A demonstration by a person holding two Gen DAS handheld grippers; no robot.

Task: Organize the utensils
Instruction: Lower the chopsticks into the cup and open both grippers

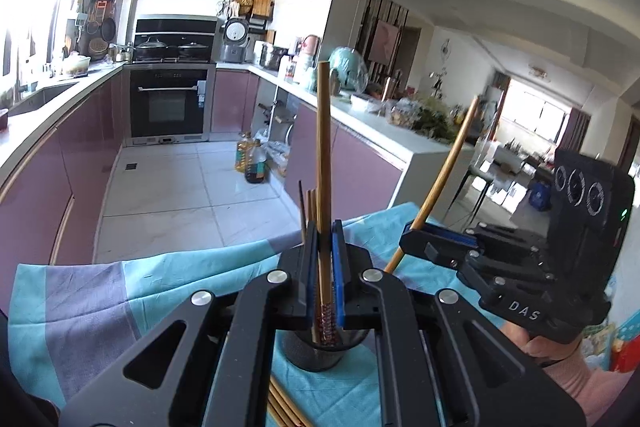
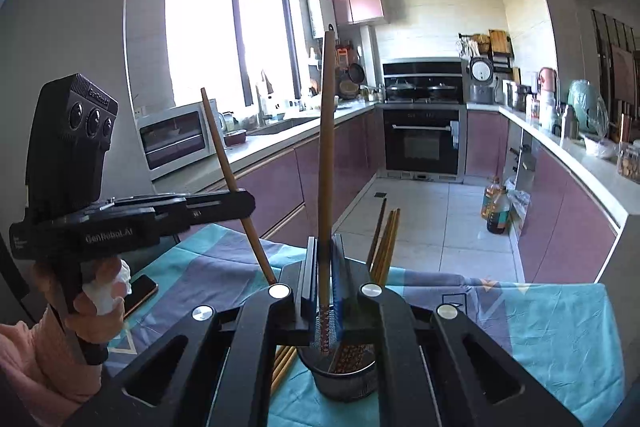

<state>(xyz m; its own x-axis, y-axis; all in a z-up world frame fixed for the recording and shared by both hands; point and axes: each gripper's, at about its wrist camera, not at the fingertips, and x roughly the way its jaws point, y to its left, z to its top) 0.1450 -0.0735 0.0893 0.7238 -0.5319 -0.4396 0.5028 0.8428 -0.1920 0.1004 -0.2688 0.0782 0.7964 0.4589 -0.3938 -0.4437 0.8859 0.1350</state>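
Note:
A black mesh utensil cup (image 1: 320, 351) (image 2: 344, 375) stands on the blue-and-purple cloth. Several chopsticks (image 2: 386, 243) stand in it. My left gripper (image 1: 323, 267) is shut on a brown chopstick (image 1: 323, 147), held upright with its patterned tip inside the cup. My right gripper (image 2: 325, 275) is shut on another brown chopstick (image 2: 326, 147), also upright, its patterned tip in the cup. The right gripper also shows in the left wrist view (image 1: 416, 239), and the left gripper in the right wrist view (image 2: 240, 201). More chopsticks (image 1: 284, 407) (image 2: 282, 363) lie on the cloth beside the cup.
The cloth-covered table (image 1: 100, 307) (image 2: 540, 327) ends just past the cup. A phone (image 2: 138, 291) lies at the left on the cloth. Beyond are the tiled floor, oil bottles (image 1: 250, 157) and purple kitchen cabinets (image 2: 560, 219).

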